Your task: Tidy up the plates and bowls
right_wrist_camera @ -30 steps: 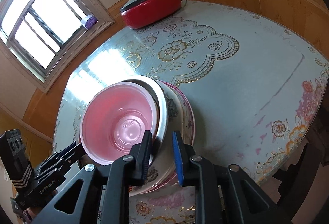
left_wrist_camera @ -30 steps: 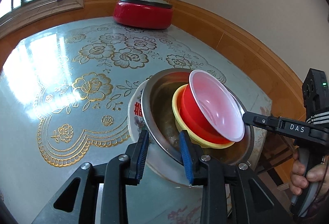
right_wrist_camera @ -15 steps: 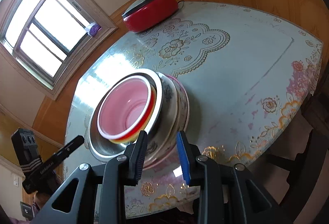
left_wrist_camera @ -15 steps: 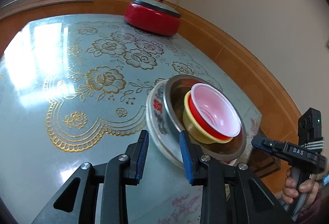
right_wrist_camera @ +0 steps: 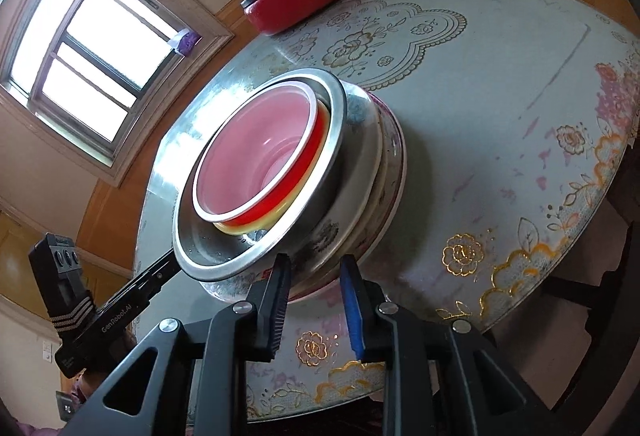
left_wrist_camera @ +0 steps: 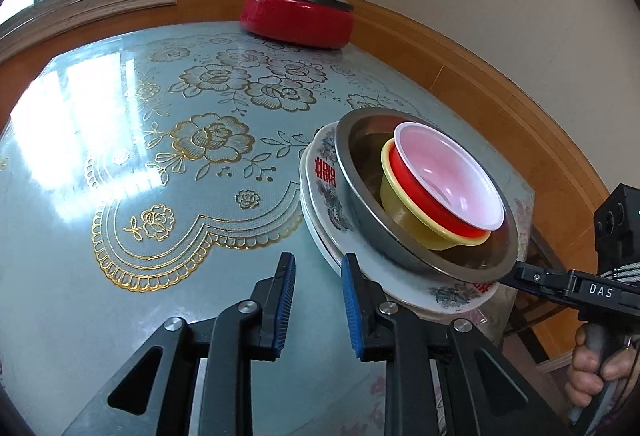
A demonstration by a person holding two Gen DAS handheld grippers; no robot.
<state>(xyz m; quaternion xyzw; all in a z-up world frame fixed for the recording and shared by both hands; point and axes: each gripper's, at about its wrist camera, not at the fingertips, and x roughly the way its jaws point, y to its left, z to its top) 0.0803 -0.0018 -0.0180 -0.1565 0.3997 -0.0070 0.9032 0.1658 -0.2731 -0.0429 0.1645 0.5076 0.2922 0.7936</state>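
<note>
Glossy pale-blue worktop (left_wrist_camera: 132, 156) fills both views, its cover printed with gold roses and scalloped lace borders, window light glaring off it at the left of the left wrist view. Honey-coloured wood panelling runs around the cream walls. A window (right_wrist_camera: 84, 48) sits upper left in the right wrist view. At the far edge of the worktop, upper centre of the left view, stands a red electric pot (left_wrist_camera: 298, 18) with a grey lid and red knob.

Now the stack, right of centre in the left view and dead centre in the right: at the bottom white patterned plates (left_wrist_camera: 332, 204) with red characters and a dark floral rim, then a brushed steel bowl (left_wrist_camera: 360, 196), wide and shallow, then a yellow bowl (left_wrist_camera: 404, 212), a red bowl (left_wrist_camera: 416, 180) and, on top, a translucent pink bowl (left_wrist_camera: 448, 172) with a white rim. The pile sits tilted.

The left tool (left_wrist_camera: 317, 302), lower centre, has just been closing; its blue ribbed pads stand a narrow gap apart with nothing between them, the plate rim just beside the right-hand pad. The right tool (right_wrist_camera: 314, 306) has also just been closing, narrowly parted, pads not pressing the plate edge just beyond its tips.
</note>
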